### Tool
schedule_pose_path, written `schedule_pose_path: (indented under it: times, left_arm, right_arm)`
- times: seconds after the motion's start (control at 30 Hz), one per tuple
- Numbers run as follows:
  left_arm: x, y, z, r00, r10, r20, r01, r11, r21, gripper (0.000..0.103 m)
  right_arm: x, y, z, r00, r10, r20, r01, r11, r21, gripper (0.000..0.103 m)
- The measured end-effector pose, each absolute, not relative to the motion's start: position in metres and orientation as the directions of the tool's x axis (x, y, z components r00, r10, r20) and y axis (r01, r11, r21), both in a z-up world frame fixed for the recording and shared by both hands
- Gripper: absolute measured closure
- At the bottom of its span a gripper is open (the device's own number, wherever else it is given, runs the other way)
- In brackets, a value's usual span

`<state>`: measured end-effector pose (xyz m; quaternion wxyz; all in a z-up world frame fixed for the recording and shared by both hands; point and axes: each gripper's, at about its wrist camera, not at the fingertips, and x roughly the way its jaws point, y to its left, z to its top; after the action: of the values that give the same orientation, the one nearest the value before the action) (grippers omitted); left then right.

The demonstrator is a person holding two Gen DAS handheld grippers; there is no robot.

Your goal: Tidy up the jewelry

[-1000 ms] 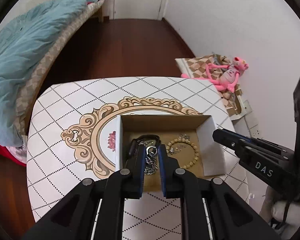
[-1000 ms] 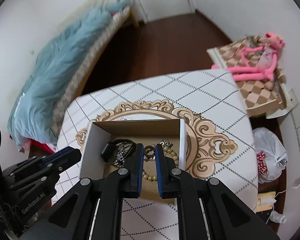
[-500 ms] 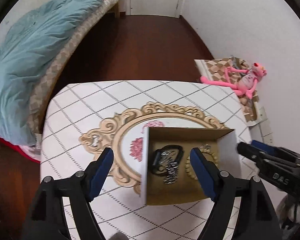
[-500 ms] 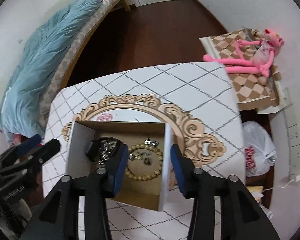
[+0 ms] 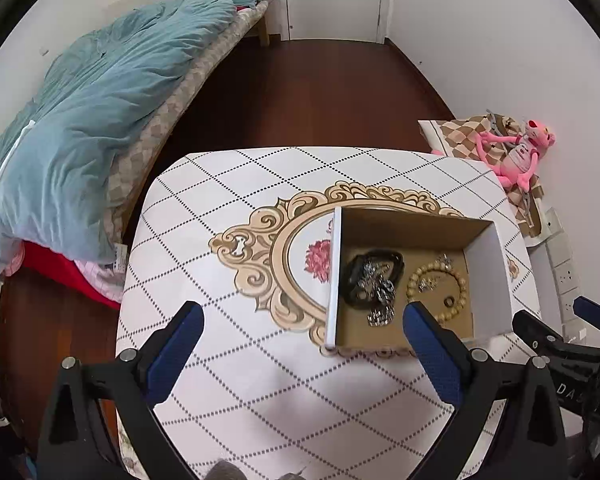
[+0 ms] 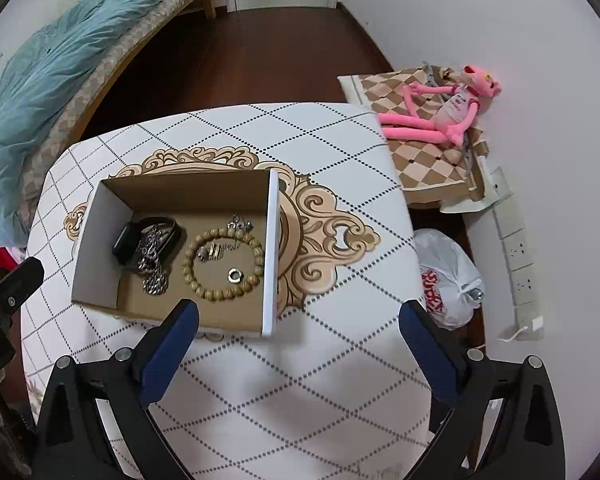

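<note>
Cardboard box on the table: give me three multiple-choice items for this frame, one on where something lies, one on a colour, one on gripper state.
1. Where does the small metal ring lie?
A. Inside the loop of the bead bracelet
B. On the tablecloth outside the box
C. Between gripper fingers

2. What colour are the gripper finger pads?
A. Red
B. Blue
C. Green

3. How do the left gripper and right gripper stand?
A. Both shut
B. One shut on a chain
C. Both open and empty

Answers: 1 A, the ring sits within the beads in the cardboard box. 2 B, the pads show blue. 3 C, wide gaps, nothing held.
</note>
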<state>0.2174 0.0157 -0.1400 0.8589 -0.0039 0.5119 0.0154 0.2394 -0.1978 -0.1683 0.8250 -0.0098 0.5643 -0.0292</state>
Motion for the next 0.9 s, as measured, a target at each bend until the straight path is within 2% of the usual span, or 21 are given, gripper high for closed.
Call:
schedule_pose_path:
  times: [0.2,0.5,0.7,0.9]
  left_arm:
    - [0.185,0.017,-0.113,0.518,0.022,-0.855,-0.034,0.999,0.005,0.001]
    - [0.118,0.026,-0.042,0.626,0.017,-0.780,-0.037,0.999,-0.008,0.001]
    - [0.072,0.029,0.010,0.695,0.024,-0.718,-0.048,0.999,-0.012,0.001]
    - [0.040,0.030,0.040,0.721,0.015,-0.693,-0.047,0.999,-0.027,0.001]
  right_arm:
    - [0.201,-0.189,-0.132,0.431,-0.080,-0.899,0.040,0.997,-0.069,0.001]
    - [0.136,-0.187,-0.063,0.534,-0.069,-0.843,0.041,0.998,-0.055,0.001]
    - [0.088,-0.182,-0.002,0.626,-0.067,-0.777,0.039,0.998,-0.054,0.001]
    - [0.046,-0.177,0.049,0.695,-0.064,-0.716,0.038,0.998,-0.052,0.000]
